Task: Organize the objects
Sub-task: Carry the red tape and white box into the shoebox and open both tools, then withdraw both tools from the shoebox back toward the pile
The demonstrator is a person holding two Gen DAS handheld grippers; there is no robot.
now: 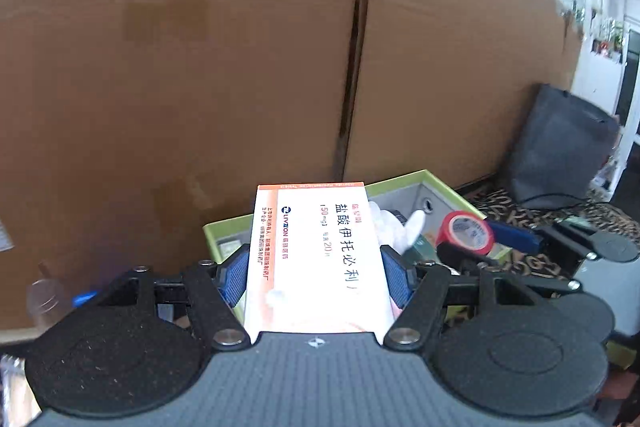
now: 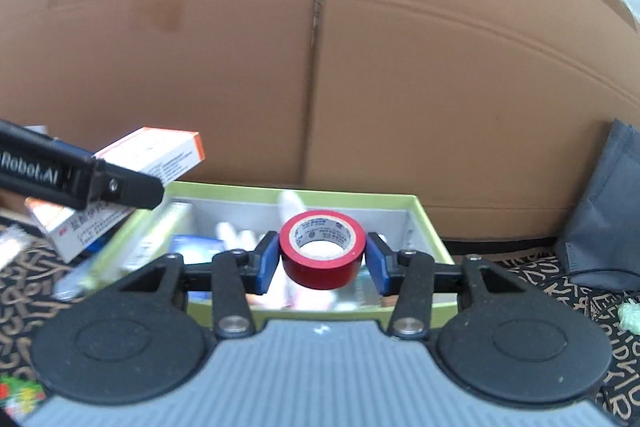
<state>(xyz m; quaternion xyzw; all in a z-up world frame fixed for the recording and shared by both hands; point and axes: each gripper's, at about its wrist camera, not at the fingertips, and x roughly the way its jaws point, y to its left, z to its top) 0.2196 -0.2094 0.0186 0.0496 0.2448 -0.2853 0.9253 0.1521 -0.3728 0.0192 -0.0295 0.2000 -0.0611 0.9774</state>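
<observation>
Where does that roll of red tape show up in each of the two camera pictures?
Left wrist view: the red tape is right of centre, above the green box, held by the other gripper's fingers.
Right wrist view: the tape is at centre, gripped between the blue fingers.
Shared landmark: the green box.

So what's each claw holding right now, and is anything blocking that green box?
Left gripper clamped on medicine box. Right gripper clamped on red tape roll. Both over the green box, already part full. Nothing blocking.
</observation>
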